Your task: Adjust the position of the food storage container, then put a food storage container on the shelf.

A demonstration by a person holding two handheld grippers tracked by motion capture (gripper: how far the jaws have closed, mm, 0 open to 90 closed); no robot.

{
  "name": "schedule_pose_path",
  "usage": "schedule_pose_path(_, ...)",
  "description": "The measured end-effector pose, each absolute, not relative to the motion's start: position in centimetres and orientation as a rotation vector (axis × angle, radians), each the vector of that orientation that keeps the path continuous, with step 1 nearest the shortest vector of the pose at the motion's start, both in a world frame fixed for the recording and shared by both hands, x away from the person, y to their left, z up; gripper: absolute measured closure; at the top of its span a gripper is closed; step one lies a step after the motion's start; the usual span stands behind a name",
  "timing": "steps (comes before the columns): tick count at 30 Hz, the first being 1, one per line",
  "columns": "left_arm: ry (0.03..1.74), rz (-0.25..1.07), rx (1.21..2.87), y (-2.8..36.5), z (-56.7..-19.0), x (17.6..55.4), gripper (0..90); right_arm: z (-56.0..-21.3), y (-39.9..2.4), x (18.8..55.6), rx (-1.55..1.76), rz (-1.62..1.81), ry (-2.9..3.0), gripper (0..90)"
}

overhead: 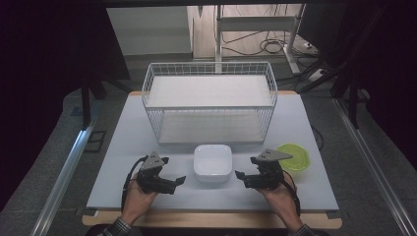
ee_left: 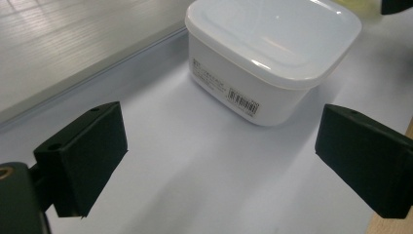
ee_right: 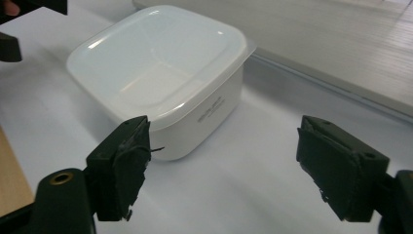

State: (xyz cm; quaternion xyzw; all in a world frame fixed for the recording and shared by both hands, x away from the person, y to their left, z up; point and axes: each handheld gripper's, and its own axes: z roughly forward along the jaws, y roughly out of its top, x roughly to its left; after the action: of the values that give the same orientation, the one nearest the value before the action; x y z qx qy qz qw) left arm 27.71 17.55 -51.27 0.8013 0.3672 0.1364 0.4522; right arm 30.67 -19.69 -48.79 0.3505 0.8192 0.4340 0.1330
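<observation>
A white square container (overhead: 213,162) with a translucent lid sits on the pale table (overhead: 123,147) in front of the wire rack. My left gripper (overhead: 173,170) rests just left of it, jaws wide apart and pointing toward it. In the left gripper view the container (ee_left: 272,53) lies ahead of the open gripper (ee_left: 221,146), with nothing between the pads. My right gripper (overhead: 246,167) is just right of the container, also open. The right gripper view shows the container (ee_right: 160,78) beyond the gripper (ee_right: 224,156), untouched.
A white wire rack (overhead: 210,101) with two shelves stands at the back of the table. A lime-green round dish (overhead: 294,156) lies right of the right gripper. The wooden table edge runs close behind both hands.
</observation>
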Motion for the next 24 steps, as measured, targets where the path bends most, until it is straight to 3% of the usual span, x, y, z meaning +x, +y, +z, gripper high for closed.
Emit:
schedule_pose_path(7,0.915,0.358,1.931,18.0,-51.5,28.0,3.9,-49.2,-19.6,30.7,1.015,1.263,2.395,12.5)
schedule_pose_path(24,0.88,0.363,1.932,17.0,-50.7,28.0,3.4,-49.0,-18.6,31.0,0.95,1.264,2.392,8.8)
